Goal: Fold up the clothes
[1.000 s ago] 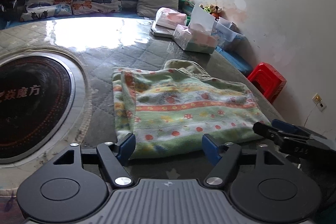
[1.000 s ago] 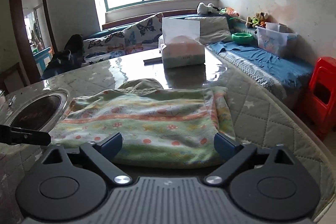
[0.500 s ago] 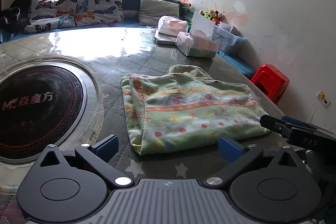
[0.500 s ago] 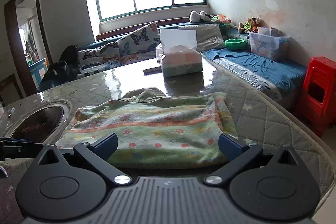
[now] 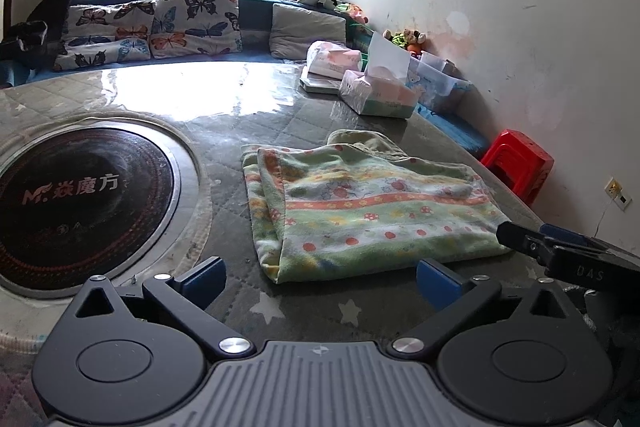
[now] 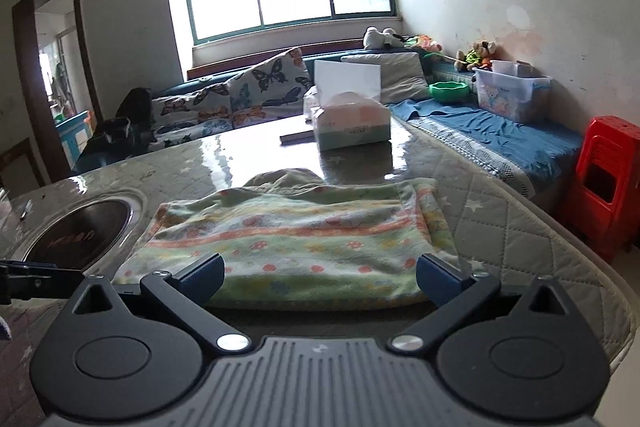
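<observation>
A green patterned cloth with orange stripes and red dots lies folded into a rectangle on the quilted table cover. My left gripper is open just short of the cloth's near left corner, with nothing between its fingers. In the right wrist view the same cloth spreads ahead of my right gripper, which is open. The cloth's near edge lies low between its blue pads, and the pads do not press on it. The right gripper's fingers show at the right of the left wrist view.
A round dark cooktop is set into the table left of the cloth. A tissue box and a wrapped pack stand at the far side. The table edge runs close on the right, with a red stool beyond it.
The left jaws have spread wider. Both grippers have drawn back a little from the cloth's near edge, which now lies flat and free on the table.
</observation>
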A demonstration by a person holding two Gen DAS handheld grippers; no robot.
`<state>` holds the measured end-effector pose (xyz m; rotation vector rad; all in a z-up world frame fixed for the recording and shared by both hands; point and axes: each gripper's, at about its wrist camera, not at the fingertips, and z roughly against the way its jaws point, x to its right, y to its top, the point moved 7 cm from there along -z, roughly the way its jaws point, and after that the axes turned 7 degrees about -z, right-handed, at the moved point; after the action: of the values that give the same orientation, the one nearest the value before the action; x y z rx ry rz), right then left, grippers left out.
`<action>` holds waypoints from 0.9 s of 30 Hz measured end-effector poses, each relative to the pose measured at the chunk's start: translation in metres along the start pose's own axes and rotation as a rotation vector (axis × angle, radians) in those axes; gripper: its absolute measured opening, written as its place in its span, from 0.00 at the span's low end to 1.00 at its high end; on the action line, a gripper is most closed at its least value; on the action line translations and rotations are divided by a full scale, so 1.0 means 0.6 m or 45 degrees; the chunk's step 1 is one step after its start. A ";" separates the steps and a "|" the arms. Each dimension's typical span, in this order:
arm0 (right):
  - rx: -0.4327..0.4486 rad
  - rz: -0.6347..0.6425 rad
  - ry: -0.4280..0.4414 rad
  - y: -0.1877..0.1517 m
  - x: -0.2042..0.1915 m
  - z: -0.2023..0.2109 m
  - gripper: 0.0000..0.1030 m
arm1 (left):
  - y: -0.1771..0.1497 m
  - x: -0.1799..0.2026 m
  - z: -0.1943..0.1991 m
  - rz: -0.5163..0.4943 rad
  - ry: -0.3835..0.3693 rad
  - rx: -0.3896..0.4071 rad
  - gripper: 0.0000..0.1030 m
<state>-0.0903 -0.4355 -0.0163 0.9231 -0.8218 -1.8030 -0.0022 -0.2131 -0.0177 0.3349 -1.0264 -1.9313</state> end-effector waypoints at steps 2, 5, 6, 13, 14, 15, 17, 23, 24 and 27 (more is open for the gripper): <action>-0.003 0.013 -0.003 -0.005 -0.005 0.004 1.00 | -0.004 0.000 0.002 0.009 -0.003 -0.009 1.00; -0.006 0.025 0.000 -0.012 -0.011 0.010 1.00 | -0.009 0.003 0.008 0.018 -0.005 -0.020 1.00; -0.006 0.028 0.001 -0.014 -0.012 0.012 1.00 | -0.011 0.004 0.010 0.011 0.002 -0.020 1.00; 0.008 0.023 0.008 -0.023 -0.018 0.028 1.00 | -0.021 0.011 0.027 -0.003 0.026 -0.005 1.00; 0.010 0.020 0.009 -0.024 -0.019 0.031 1.00 | -0.023 0.012 0.030 -0.001 0.028 -0.002 1.00; 0.016 0.018 0.008 -0.024 -0.019 0.034 1.00 | -0.023 0.013 0.033 0.000 0.028 0.001 1.00; 0.021 0.015 0.013 -0.025 -0.020 0.036 1.00 | -0.026 0.015 0.038 -0.003 0.034 0.009 1.00; 0.028 0.000 0.044 -0.030 -0.029 0.043 1.00 | -0.030 0.018 0.052 -0.011 0.052 0.023 1.00; 0.028 0.000 0.047 -0.031 -0.030 0.043 1.00 | -0.031 0.020 0.055 -0.012 0.053 0.027 1.00; 0.025 -0.001 0.058 -0.036 -0.035 0.046 1.00 | -0.033 0.023 0.061 -0.015 0.058 0.036 1.00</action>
<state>-0.1167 -0.4046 -0.0156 0.9740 -0.8121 -1.7705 -0.0430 -0.2001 -0.0080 0.3996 -1.0251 -1.9125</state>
